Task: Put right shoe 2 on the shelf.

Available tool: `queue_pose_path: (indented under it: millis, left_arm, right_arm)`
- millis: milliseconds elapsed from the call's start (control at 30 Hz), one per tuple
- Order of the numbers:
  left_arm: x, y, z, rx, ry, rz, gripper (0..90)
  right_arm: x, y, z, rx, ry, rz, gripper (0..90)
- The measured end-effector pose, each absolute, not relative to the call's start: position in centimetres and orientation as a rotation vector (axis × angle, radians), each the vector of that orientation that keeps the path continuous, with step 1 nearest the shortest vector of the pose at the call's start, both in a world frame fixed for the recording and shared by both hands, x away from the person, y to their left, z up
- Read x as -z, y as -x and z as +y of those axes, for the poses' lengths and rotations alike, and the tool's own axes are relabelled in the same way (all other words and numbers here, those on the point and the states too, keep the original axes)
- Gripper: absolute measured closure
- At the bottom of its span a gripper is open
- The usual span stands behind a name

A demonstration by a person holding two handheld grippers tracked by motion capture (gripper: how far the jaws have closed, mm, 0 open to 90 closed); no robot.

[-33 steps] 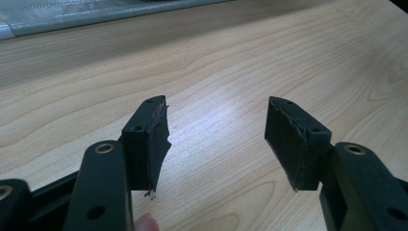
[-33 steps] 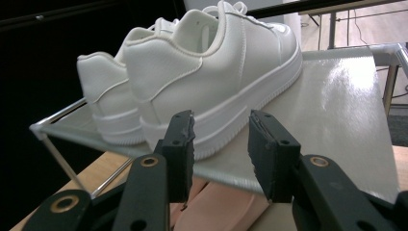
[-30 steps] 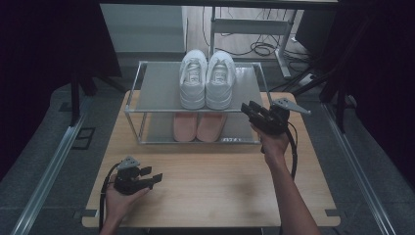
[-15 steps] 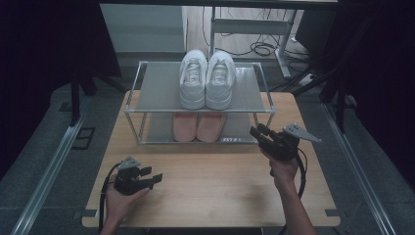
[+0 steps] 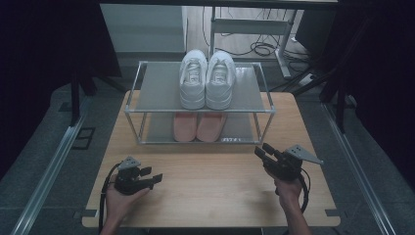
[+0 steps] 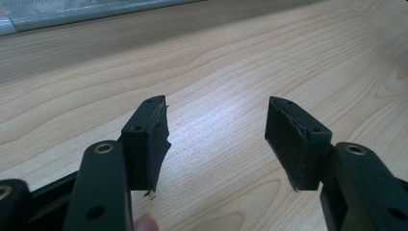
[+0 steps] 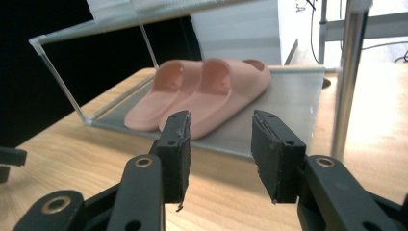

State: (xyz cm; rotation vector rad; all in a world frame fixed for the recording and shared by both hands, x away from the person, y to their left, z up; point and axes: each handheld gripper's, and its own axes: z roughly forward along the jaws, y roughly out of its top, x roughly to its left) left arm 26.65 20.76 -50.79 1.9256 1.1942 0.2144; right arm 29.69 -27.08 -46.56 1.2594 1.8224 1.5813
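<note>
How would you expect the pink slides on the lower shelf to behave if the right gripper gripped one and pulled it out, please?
The pink slides look like thick moulded foam, so probably light and slightly springy under the right gripper. Their smooth matte skin may slip. Lying flat on the lower shelf, one should slide rather than tip.

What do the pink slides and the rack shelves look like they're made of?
The pink slides look like moulded foam or soft rubber: one piece, matte, rounded edges, no seams. The rack shelves seem to be grey, dull sheet, perhaps frosted plastic or metal, held in a shiny metal tube frame.
</note>
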Motion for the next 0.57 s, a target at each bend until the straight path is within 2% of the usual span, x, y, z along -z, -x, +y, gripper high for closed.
queue_pose_path:
  millis: [567]
  left_arm:
    - [50.79,-26.73,20.98,-0.219,-1.920,1.199,41.1]
  right_arm:
    - [47.20,-29.45,-27.25,-1.569,-1.257,1.817,57.5]
